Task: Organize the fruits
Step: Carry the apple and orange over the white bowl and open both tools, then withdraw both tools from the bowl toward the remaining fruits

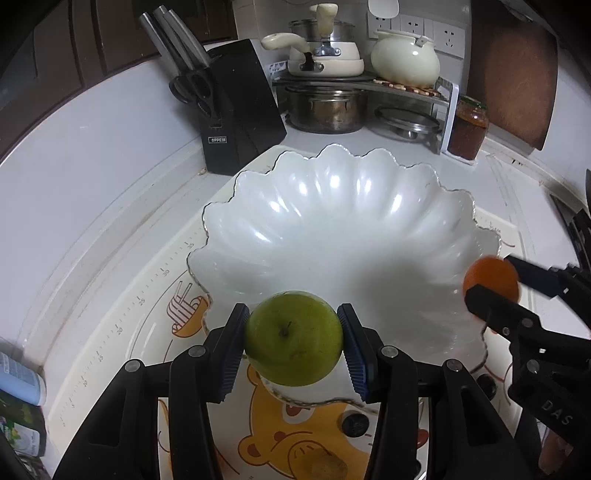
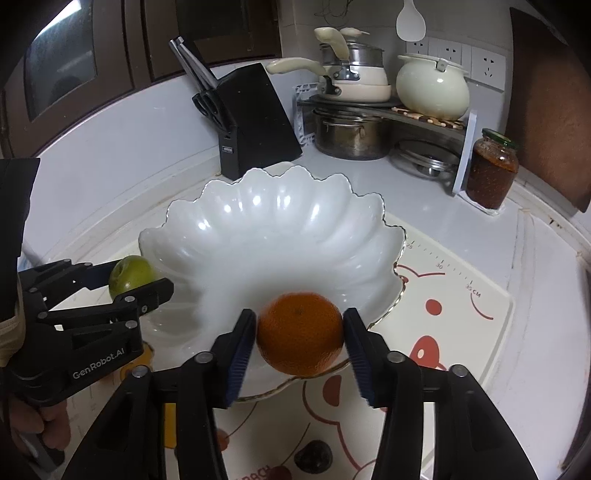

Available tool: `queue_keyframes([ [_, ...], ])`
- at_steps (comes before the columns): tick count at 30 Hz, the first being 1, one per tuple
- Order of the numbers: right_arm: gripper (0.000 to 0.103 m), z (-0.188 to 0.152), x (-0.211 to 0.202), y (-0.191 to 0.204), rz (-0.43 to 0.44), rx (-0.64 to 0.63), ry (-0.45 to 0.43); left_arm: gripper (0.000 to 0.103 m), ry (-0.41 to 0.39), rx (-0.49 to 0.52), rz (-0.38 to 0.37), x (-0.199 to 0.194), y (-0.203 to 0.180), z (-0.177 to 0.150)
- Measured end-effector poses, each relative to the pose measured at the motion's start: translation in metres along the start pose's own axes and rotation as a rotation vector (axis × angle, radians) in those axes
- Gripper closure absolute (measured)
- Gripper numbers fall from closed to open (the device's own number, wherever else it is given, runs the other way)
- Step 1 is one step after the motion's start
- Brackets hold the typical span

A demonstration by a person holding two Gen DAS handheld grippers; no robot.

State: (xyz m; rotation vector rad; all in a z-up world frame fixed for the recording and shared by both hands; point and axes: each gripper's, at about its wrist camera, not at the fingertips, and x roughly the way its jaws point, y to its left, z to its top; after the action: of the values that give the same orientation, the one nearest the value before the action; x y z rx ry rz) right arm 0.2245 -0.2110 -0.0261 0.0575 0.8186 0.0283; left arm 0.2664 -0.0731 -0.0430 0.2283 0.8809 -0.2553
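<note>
Your left gripper pinches the green apple over the 6 o'clock rim of the empty scalloped white bowl. Your right gripper stands spread, pads just off the orange, above the bowl's 4 o'clock rim.

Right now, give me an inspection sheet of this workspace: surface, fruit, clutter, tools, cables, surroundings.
Surface: white countertop with a cartoon-printed mat under the work area.
Job's things: scalloped white bowl on the mat, nothing in it; green apple and orange both at its near rim.
Clutter: knife block, steel pot under a rack of cookware, red-filled jar, a small dark round item on the mat.
Tools: left tool clamped on the green apple; right tool has the orange between its pads, which seem just clear of it.
Cables: nothing seen.
Surroundings: wall sockets, dark cabinets behind.
</note>
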Motion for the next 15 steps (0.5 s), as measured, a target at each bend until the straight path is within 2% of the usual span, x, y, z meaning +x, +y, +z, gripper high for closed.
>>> queue_keyframes([
  [1, 0.035, 0.0, -0.001, 0.0, -0.013, -0.003, -0.006, 0.053, 0.003, 0.002, 0.001, 0.001, 0.0, -0.001],
  [2, 0.034, -0.001, -0.004, 0.001, -0.031, -0.007, -0.019, 0.051, 0.001, 0.002, 0.005, 0.0, 0.0, -0.002],
  [4, 0.031, 0.001, -0.006, 0.001, -0.046, -0.014, -0.034, 0.036, -0.011, 0.001, 0.012, -0.003, 0.0, -0.002],
  [7, 0.024, 0.002, -0.011, 0.001, -0.062, -0.012, -0.05, 0.026, -0.03, -0.005, 0.02, -0.008, 0.001, 0.0],
  [10, 0.022, 0.003, -0.017, 0.001, -0.078, -0.01, -0.071, 0.014, -0.046, -0.007, 0.036, -0.014, 0.001, 0.001],
  [15, 0.019, 0.004, -0.024, 0.0, -0.117, -0.006, -0.089, 0.005, -0.07, -0.01, 0.086, -0.024, 0.002, 0.0],
])
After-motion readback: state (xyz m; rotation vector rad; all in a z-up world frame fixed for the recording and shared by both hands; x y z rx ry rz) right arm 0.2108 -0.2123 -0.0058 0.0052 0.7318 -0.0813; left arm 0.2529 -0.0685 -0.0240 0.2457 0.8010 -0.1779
